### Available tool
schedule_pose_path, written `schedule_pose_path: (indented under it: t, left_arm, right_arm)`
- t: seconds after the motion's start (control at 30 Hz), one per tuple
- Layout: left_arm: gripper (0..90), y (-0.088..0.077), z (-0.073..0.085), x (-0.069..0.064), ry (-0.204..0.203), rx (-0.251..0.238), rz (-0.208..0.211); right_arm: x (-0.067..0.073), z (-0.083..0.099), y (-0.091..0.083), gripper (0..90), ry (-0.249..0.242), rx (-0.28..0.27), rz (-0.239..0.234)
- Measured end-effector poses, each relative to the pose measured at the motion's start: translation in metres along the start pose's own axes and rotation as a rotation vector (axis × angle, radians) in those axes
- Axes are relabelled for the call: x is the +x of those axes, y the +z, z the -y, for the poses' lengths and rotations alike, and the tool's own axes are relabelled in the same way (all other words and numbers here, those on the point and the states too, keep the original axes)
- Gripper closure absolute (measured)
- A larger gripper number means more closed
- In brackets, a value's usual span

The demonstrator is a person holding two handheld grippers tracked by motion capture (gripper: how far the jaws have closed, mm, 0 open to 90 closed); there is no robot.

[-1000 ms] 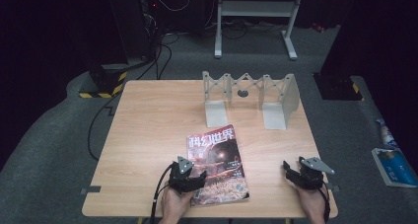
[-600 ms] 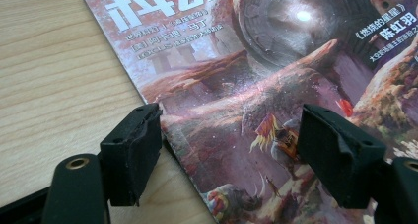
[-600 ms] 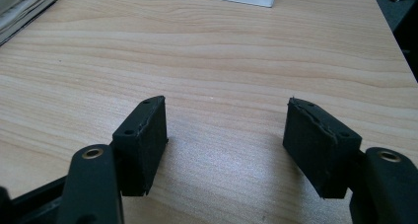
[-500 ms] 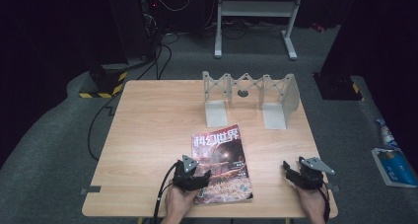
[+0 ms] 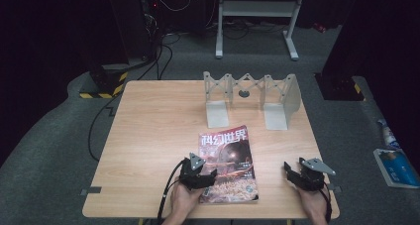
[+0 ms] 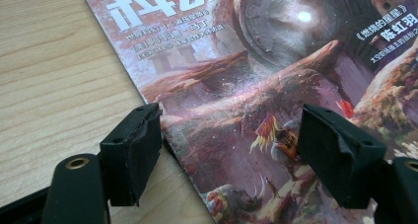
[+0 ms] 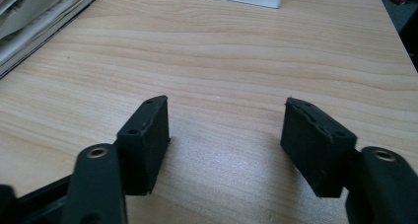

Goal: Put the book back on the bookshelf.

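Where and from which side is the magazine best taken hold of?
Probably its left long edge, from the left. The magazine lies flat on the table, and the left gripper already straddles that edge with jaws open; a low jaw might slip under there.

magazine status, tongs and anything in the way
Left tongs open astride magazine left edge, no grip. Right tongs open over bare table, just closing slightly. Metal rack beyond, path clear.

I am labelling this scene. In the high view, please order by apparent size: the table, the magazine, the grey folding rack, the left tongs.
1. table
2. grey folding rack and magazine: these look alike in area, so I leave them unranked; the rack also lies farther from the camera.
3. left tongs, clearly smallest.
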State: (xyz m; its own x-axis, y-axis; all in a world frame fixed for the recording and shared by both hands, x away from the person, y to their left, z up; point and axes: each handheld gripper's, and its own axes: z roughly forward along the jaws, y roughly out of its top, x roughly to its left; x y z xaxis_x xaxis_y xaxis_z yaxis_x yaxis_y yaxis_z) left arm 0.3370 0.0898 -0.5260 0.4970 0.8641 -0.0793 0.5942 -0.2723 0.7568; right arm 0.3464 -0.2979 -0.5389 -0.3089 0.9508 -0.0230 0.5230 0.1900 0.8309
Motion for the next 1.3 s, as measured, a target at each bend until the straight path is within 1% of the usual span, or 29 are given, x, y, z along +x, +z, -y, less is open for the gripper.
schedule_pose_path:
  t: [0.07, 0.1, 0.2, 0.27, 0.3, 0.4, 0.53, 0.57, 0.6, 0.63, 0.67, 0.73, 0.77, 0.83, 0.87, 0.9, 0.93, 0.97, 1.0, 1.03, 1.13, 1.17, 1.2, 1.27, 1.3]
  left_arm:
    - [24.8, 0.001, 0.000, 0.000, 0.002, 0.000, 0.004]
    - [24.7, 0.001, 0.000, 0.001, 0.004, -0.001, 0.006]
    - [24.5, 0.002, -0.001, 0.002, 0.011, -0.006, 0.014]
    - [24.5, 0.002, -0.002, 0.002, 0.009, 0.002, 0.014]
    - [24.5, 0.002, -0.002, 0.002, 0.009, 0.002, 0.016]
    - [24.6, 0.001, -0.002, 0.003, 0.014, 0.002, 0.020]
    - [24.3, 0.002, -0.001, 0.004, 0.018, -0.007, 0.028]
    - [24.2, 0.003, -0.001, 0.004, 0.015, -0.010, 0.030]
    - [24.2, 0.003, -0.001, 0.005, 0.017, -0.012, 0.033]
    - [24.2, 0.003, -0.001, 0.006, 0.026, -0.013, 0.031]
    - [24.3, 0.003, -0.001, 0.006, 0.019, -0.014, 0.035]
    - [24.5, 0.004, -0.002, 0.008, 0.022, -0.018, 0.034]
    - [24.7, 0.004, -0.002, 0.009, 0.032, -0.019, 0.032]
    - [25.0, 0.005, -0.002, 0.009, 0.022, -0.024, 0.040]
    - [25.3, 0.005, -0.002, 0.010, 0.022, -0.027, 0.042]
    - [25.9, 0.005, -0.002, 0.012, 0.027, -0.028, 0.043]
    - [26.5, 0.006, -0.002, 0.013, 0.031, -0.032, 0.042]
    - [27.1, 0.006, -0.002, 0.014, 0.027, -0.036, 0.044]
    - [27.6, 0.006, -0.002, 0.015, 0.030, -0.037, 0.046]
    - [28.1, 0.007, -0.002, 0.015, 0.020, -0.044, 0.047]
    - [29.1, 0.008, -0.003, 0.018, 0.025, -0.053, 0.046]
    - [29.4, 0.009, -0.003, 0.018, 0.019, -0.057, 0.048]
    - [29.6, 0.010, -0.004, 0.019, 0.026, -0.051, 0.046]
    - [29.8, 0.011, -0.009, 0.019, 0.016, -0.024, 0.047]
    - [30.2, 0.011, -0.011, 0.021, 0.025, -0.011, 0.043]
  right_arm:
    - [0.001, -0.001, -0.001, 41.0, -0.018, 0.003, -0.012]
    - [0.004, 0.000, -0.003, 42.8, -0.025, 0.000, -0.027]
    - [0.010, -0.001, -0.007, 44.0, -0.040, -0.009, -0.064]
    - [0.017, -0.001, -0.009, 44.0, -0.045, -0.002, -0.070]
    - [0.021, -0.002, -0.010, 44.5, -0.048, 0.010, -0.080]
    - [0.028, -0.006, -0.012, 45.0, -0.044, 0.047, -0.103]
    - [0.035, -0.011, -0.015, 45.8, -0.013, 0.057, -0.170]
    - [0.038, -0.012, -0.015, 45.6, -0.012, 0.061, -0.190]
    - [0.040, -0.013, -0.015, 45.3, -0.013, 0.065, -0.200]
    - [0.044, -0.014, -0.015, 45.0, -0.016, 0.073, -0.212]
    - [0.046, -0.015, -0.015, 44.9, -0.027, 0.080, -0.220]
    - [0.052, -0.017, -0.014, 44.8, -0.035, 0.093, -0.232]
    - [0.056, -0.019, -0.012, 44.8, -0.034, 0.104, -0.246]
    - [0.060, -0.022, -0.010, 44.8, -0.032, 0.114, -0.263]
    - [0.061, -0.023, -0.009, 44.9, -0.033, 0.119, -0.271]
    - [0.063, -0.025, -0.008, 44.5, -0.023, 0.135, -0.285]
    - [0.065, -0.026, -0.007, 44.8, -0.015, 0.147, -0.275]
    - [0.067, -0.028, -0.007, 45.7, -0.009, 0.149, -0.264]
    - [0.069, -0.030, -0.006, 45.9, -0.007, 0.150, -0.262]
    - [0.070, -0.031, -0.005, 46.1, 0.000, 0.155, -0.265]
    - [0.074, -0.036, -0.003, 45.8, -0.018, 0.161, -0.264]
    - [0.075, -0.037, -0.003, 45.1, -0.021, 0.166, -0.264]
    - [0.076, -0.038, -0.002, 44.0, -0.024, 0.167, -0.265]
    - [0.078, -0.040, -0.001, 42.3, -0.030, 0.166, -0.274]
    - [0.080, -0.040, 0.000, 42.3, -0.035, 0.170, -0.272]
